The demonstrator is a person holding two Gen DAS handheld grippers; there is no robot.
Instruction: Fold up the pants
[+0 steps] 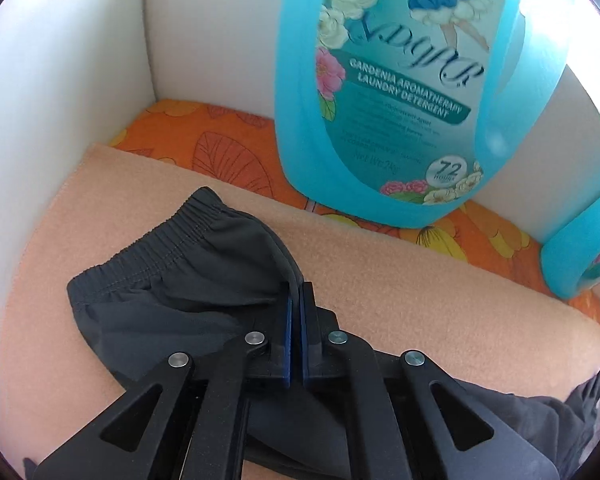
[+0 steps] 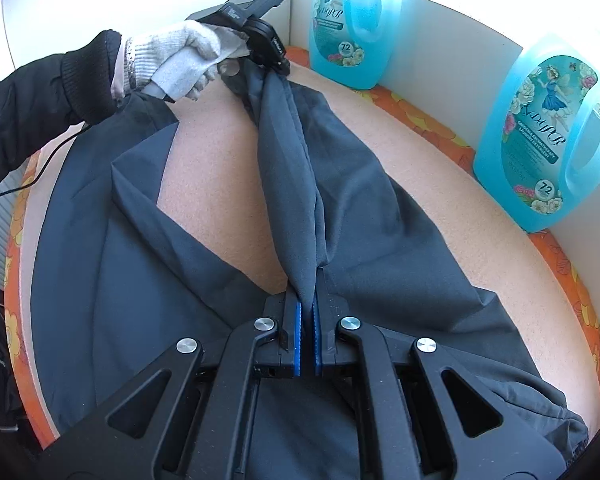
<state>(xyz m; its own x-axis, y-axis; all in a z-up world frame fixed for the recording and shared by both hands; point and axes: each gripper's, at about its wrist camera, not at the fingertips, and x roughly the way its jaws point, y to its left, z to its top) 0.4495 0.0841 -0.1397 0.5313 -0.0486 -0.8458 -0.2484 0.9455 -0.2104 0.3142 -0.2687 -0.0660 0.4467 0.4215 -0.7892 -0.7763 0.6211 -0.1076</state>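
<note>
Dark grey pants (image 2: 140, 280) lie spread over a peach mat (image 2: 220, 160). A raised ridge of their fabric runs taut between the two grippers. My right gripper (image 2: 307, 300) is shut on the near end of that ridge, cloth pinched between its blue pads. At the far end my left gripper (image 2: 278, 68), held by a white-gloved hand (image 2: 180, 60), is shut on the fabric. In the left wrist view the left gripper (image 1: 296, 292) grips the pants (image 1: 172, 300) just beside the elastic waistband (image 1: 168, 240), which lies bunched on the mat (image 1: 420, 280).
Two blue detergent bottles (image 2: 348, 28) (image 2: 540, 140) stand along the white back wall; one bottle (image 1: 380, 100) looms close ahead of the left gripper. An orange floral cloth (image 1: 220, 136) lies under the mat. A white wall (image 1: 60, 100) closes the left side. A thin cable (image 2: 40, 172) hangs from the sleeve.
</note>
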